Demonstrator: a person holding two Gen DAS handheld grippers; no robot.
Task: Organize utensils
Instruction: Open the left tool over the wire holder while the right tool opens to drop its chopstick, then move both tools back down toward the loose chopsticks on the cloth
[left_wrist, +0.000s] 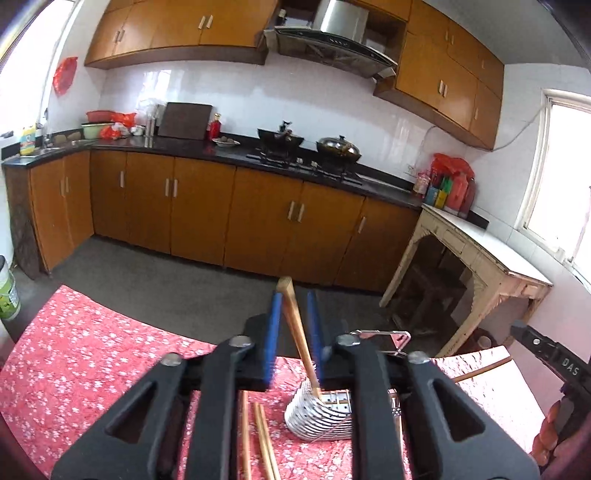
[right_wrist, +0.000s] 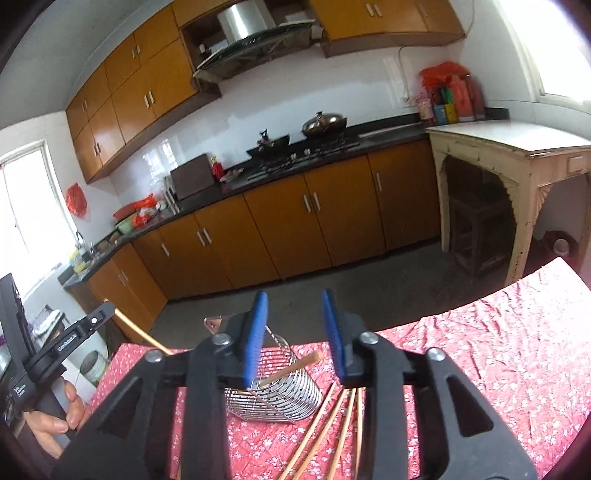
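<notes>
In the left wrist view, the left gripper (left_wrist: 293, 325) sits at lower centre with 1 chopstick (left_wrist: 297, 332) between its blue pads (left_wrist: 274, 314). The stick's long axis runs steeply, thick square end up and slightly left at mid-frame, thin end down and right into the rack (left_wrist: 317, 417). The pads stand a little apart around it; the left pad seems to touch the stick, but whether the right one presses it I cannot tell. The rack, a metal wire holder with a curved slatted front, stands on the red floral cloth (left_wrist: 92, 350) in the lower centre. At least 3 loose chopsticks (left_wrist: 260, 439) lie on the cloth just left of the rack, pointing roughly up-down in the frame.

In the right wrist view, the right gripper (right_wrist: 293, 328) is spread wide at lower centre, nothing between its pads. Below it the rack (right_wrist: 280, 398) holds a stick (right_wrist: 291, 367) that leans out, its end pointing up and right. Several loose sticks (right_wrist: 325, 432) fan across the cloth (right_wrist: 480, 369) just right of the rack, long axes running from lower left to upper right. At the left edge the left gripper (right_wrist: 107, 310) shows, with its stick (right_wrist: 140, 332) slanting down and right toward the rack, and a hand (right_wrist: 59, 417) on its handle.
</notes>
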